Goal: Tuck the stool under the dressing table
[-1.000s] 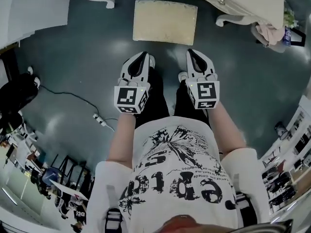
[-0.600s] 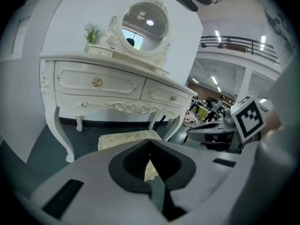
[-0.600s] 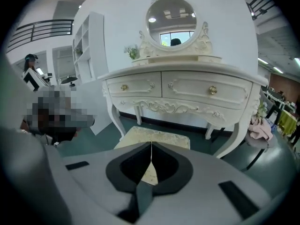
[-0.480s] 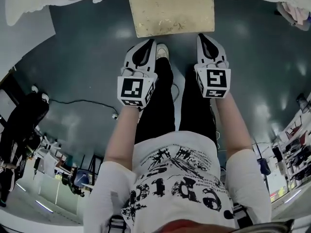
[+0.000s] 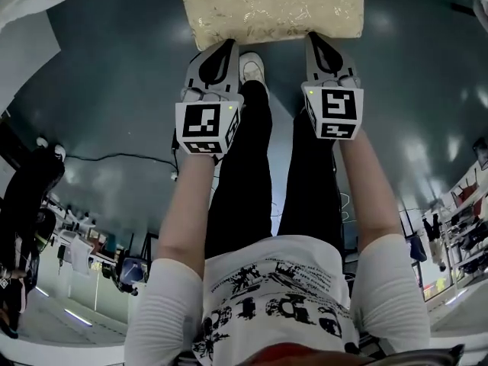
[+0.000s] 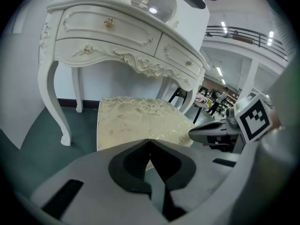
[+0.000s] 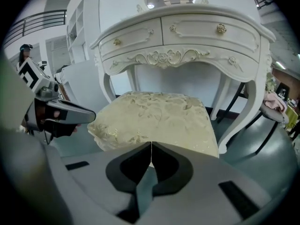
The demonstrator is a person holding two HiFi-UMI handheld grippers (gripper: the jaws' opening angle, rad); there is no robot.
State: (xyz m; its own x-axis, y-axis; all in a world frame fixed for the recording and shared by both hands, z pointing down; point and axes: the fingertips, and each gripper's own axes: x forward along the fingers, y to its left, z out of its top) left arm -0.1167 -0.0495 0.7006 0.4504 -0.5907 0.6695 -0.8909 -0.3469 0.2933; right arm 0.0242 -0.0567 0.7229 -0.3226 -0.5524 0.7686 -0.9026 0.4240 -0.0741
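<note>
dark teal glossy floor [image 5: 114, 67] fills the room below the person, with shelving and clutter seen at the edges. a cream padded stool with an embossed, gold-flecked seat [image 5: 267, 6] is found in front of a white carved dressing bench with gold knobs [image 7: 187, 36], between its curved front legs but judged mostly not yet under it. the left hand-held gripper [image 5: 227, 48] and the right hand-held gripper [image 5: 314, 38] are both held with jaws pressed together and nothing between them, their tips brought to the stool's near edge; whether contact is made cannot be told. if the two sides are pushed unevenly, the stool could be skewed and a corner knocked against a curved leg. if the push is placed high on the soft cushion, the closed tips could slide over it, or the stool could be tipped instead of slid. no brand is seen; only square black-and-white markers on the cubes, and shirt lettering too warped to be read.
</note>
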